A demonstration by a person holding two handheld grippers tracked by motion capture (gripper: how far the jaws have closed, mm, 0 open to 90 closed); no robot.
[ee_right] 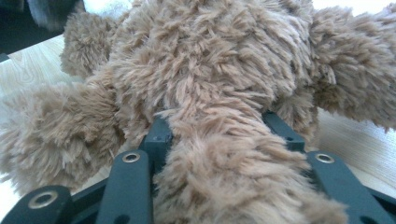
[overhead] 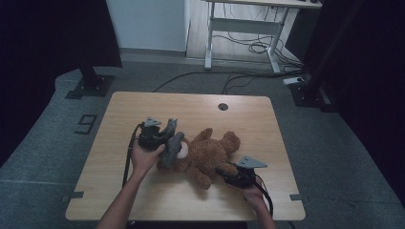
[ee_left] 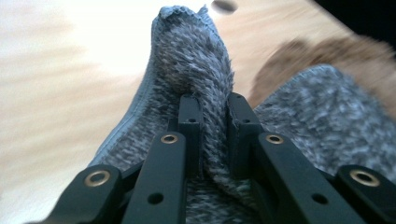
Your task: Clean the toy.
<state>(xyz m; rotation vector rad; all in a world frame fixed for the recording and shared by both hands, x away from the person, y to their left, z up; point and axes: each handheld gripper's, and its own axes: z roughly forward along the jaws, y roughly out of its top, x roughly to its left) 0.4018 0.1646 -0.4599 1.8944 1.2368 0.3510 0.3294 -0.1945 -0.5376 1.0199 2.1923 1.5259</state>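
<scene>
the left gripper [ee_left: 210, 135] is clamping tight on a fold of the grey knit hat [ee_left: 196, 65] – stretching it beside the teddy bear's [overhead: 210, 155] head – while the right gripper [ee_right: 224, 135], jaws partway closed, is pinning a plush leg [ee_right: 233, 177] between them, steadying the bear.

A shaggy brown plush bear [overhead: 210, 155], a fuzzy grey knit sock [ee_left: 196, 74], and a matt pale-wood table [overhead: 143, 191].

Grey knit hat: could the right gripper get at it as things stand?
Probably not. The right gripper is shut on a leg of the teddy bear, whose body lies between it and the grey knit hat. The left gripper already pinches the hat's fabric at the bear's head.
</scene>
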